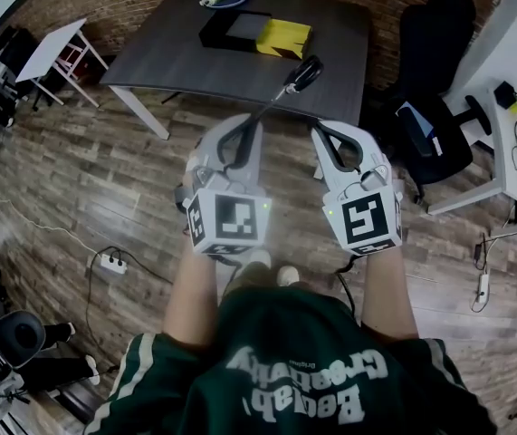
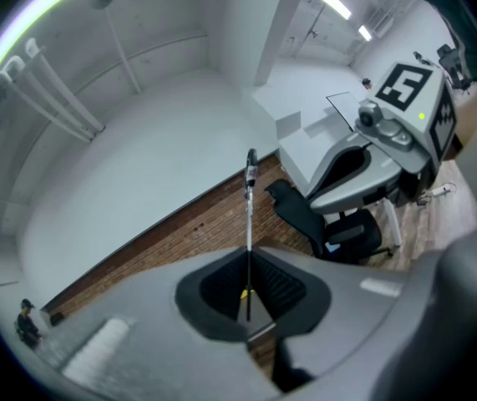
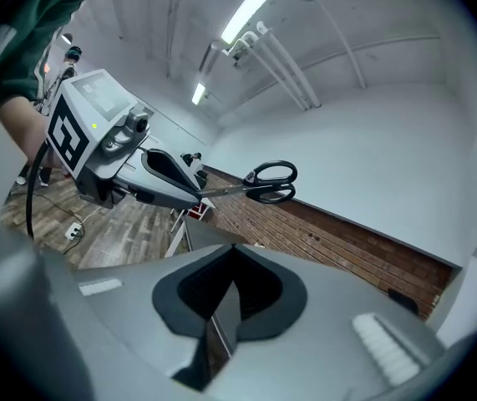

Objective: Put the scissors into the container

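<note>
The left gripper (image 1: 240, 141) (image 2: 249, 295) is clenched on the blades of the steel scissors with black plastic handles (image 1: 301, 75) (image 2: 250, 215) (image 3: 243, 188). In the left gripper view the scissors show edge-on as a thin line that rises straight out from between the dark pads. The long axis of the scissors continues the line of the jaws. In the head view it runs from near left to far right, with the blade end in the grip and the two handle loops pointing away from the person. The scissors are held up in the air in front of the person, and the handles appear over the near edge of the dark grey table (image 1: 177, 53). The right gripper (image 1: 335, 148) (image 3: 231, 286) is just beside the left one on its right side. Its jaws are closed together and hold nothing. On the far part of the table lie a black rectangular container (image 1: 235, 30) and, touching its right side, a yellow box (image 1: 283, 36). A black office chair (image 1: 435, 80) stands to the right of the table on the wooden plank floor (image 1: 104, 179).
</note>
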A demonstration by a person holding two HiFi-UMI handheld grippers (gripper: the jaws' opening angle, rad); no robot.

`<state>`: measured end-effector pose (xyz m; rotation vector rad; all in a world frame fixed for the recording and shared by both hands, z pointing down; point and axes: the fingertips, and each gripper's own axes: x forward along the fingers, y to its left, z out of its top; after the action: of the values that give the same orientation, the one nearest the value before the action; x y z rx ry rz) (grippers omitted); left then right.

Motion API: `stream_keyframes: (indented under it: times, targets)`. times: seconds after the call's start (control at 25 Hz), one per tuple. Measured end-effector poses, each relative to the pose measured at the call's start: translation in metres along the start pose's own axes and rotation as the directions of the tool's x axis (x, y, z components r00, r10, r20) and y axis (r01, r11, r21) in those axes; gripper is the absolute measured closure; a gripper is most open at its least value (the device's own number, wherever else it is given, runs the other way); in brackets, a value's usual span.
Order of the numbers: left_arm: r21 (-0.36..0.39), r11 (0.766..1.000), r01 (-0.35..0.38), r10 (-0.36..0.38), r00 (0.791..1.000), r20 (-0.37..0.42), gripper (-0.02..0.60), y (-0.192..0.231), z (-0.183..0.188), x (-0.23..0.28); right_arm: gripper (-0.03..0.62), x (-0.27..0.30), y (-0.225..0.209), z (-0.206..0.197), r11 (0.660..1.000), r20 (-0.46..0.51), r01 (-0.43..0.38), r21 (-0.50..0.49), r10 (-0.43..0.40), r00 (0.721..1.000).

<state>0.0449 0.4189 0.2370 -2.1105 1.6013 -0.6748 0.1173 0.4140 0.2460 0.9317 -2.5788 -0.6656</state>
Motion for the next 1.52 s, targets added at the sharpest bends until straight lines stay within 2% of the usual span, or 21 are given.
stream_keyframes:
  times: [0.4,0.84,1.12,1.52]
  targets:
    - [0.003,1.0,0.023,-0.023,0.999,0.03,0.568,0.04,-0.017,0.021,0.588,0.038,-0.002,0.01,0.999,-0.037,0.027,-0.016,-0.028,0.999]
    - [-0.003,0.997,0.072,-0.072,0.995,0.075,0.569,0.093,-0.036,0.039,0.588,0.086,-0.006,0.036,0.994,-0.078,0.112,-0.016,-0.113,0.991]
    - [-0.01,0.996,0.089,-0.088,0.991,0.098,0.569,0.106,-0.046,0.035,0.588,0.094,0.0,0.045,0.984,-0.082,0.175,-0.024,-0.176,0.981]
    - [0.004,0.997,0.082,-0.082,0.991,0.11,0.568,0.119,-0.053,0.026,0.588,0.101,0.012,0.055,0.985,-0.074,0.171,-0.038,-0.174,0.982]
